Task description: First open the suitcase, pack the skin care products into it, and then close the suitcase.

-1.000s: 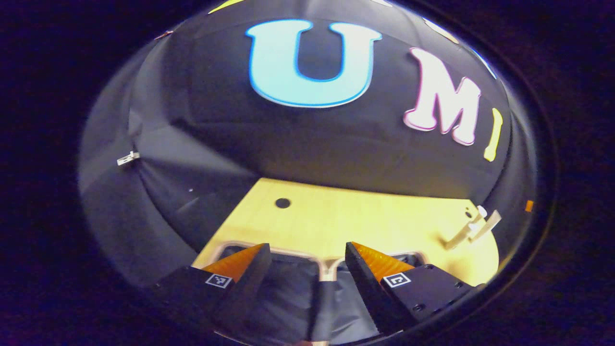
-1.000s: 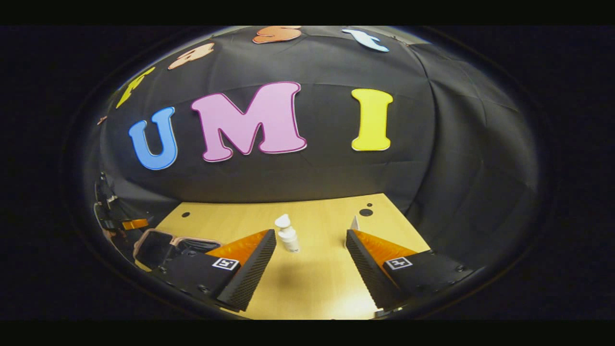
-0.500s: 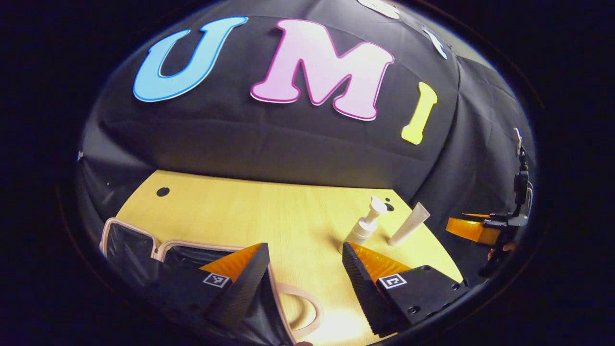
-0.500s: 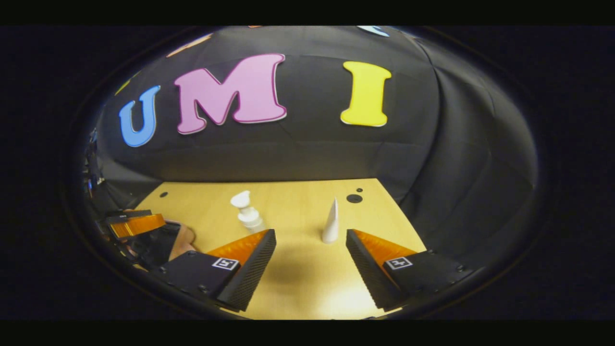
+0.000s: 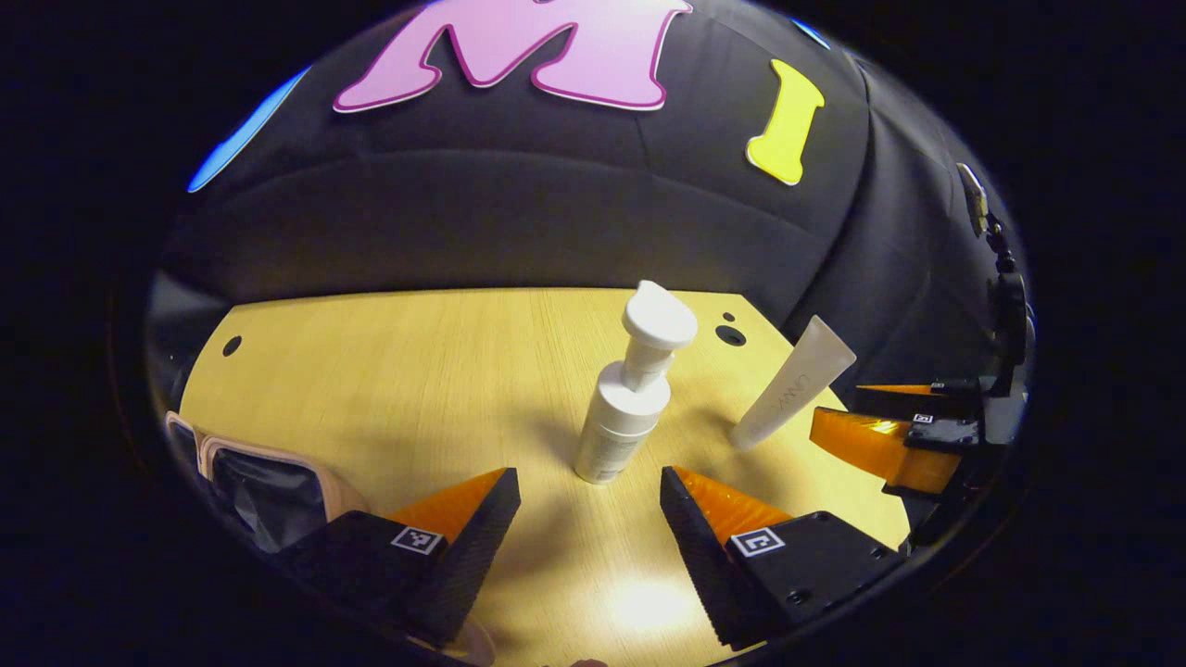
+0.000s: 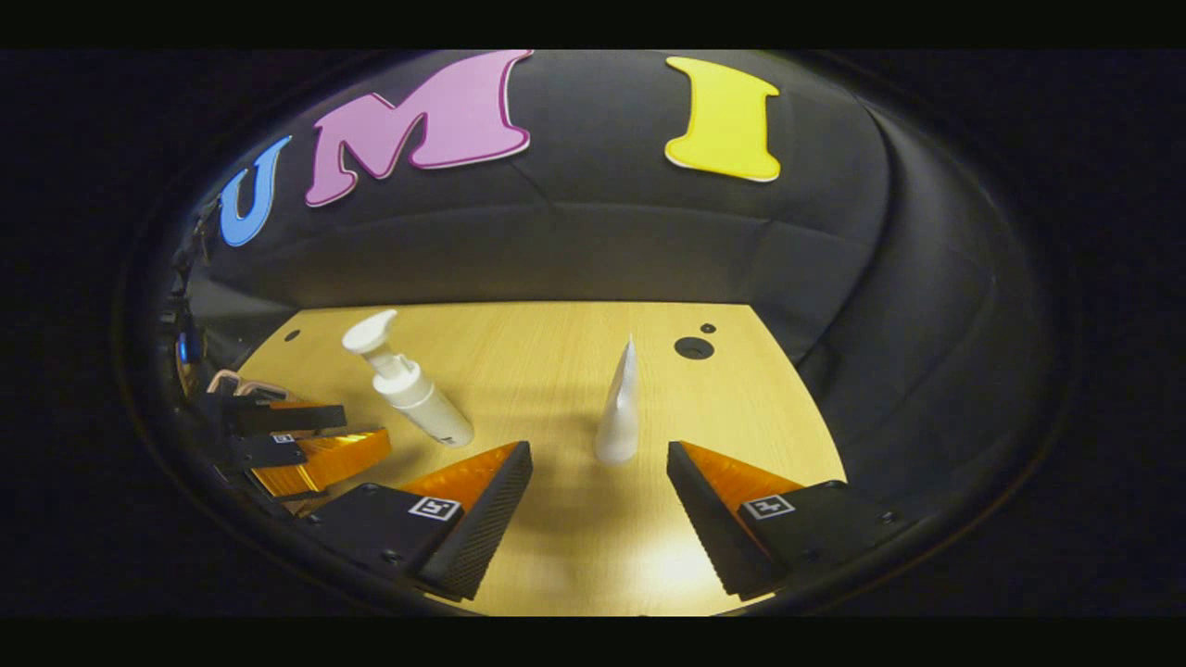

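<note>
Left gripper view: your left gripper (image 5: pixel 589 500) gapes empty | pump bottle (image 5: pixel 630 394) upright just ahead, tube (image 5: pixel 790 384) beside | right gripper (image 6: pixel 599 477) spread before tube | suitcase (image 5: pixel 255 472) left, open | risk: fingertip nudge topples bottle.

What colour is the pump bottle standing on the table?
White, head and body alike; the pump bottle shows best in the left gripper view.

Suitcase (image 5: pixel 255 477) cut off at left gripper view's lower-left edge, partly behind left fingers (image 5: pixel 463 537); tube (image 5: pixel 792 384) lettering too small to tell.
</note>
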### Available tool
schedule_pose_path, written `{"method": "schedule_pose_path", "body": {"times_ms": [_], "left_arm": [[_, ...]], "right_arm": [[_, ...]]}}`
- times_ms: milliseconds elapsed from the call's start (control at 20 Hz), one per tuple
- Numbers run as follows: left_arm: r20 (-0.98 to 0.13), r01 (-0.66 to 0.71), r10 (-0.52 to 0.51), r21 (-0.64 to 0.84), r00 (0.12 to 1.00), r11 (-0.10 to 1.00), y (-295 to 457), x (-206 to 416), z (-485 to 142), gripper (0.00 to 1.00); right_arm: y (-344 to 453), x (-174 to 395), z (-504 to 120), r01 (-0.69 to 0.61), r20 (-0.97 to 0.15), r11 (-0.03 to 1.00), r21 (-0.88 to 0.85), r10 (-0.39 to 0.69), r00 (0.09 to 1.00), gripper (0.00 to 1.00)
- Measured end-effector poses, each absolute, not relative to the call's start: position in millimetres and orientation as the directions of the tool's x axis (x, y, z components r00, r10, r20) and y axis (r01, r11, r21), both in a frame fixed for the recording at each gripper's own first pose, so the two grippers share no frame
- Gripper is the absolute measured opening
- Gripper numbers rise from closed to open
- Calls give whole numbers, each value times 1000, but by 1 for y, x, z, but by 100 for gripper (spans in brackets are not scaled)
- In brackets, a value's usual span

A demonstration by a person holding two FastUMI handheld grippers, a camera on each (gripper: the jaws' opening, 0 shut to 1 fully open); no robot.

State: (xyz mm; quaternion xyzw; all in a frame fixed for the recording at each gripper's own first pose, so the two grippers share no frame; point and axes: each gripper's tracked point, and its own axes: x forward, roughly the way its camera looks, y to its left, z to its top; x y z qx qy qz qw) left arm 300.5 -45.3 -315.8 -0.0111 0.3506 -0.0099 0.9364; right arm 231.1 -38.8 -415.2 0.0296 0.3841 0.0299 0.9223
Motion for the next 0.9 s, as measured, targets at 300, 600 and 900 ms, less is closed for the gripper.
{"method": "schedule_pose_path", "body": {"times_ms": [300,600,900], "left_arm": [[-677,34,0,37,736,999,-57,343,-354,97],[-676,42,9,59,737,997,-64,365,-368,96],[-679,28,11,47,734,999,-62,374,-378,96]], "right_arm": [[-30,261,-459,-62,-711,993,101,116,694,94],[-34,280,-488,-1,-718,990,144,105,688,94],[-36,288,-498,22,-712,988,154,95,696,92]]}}
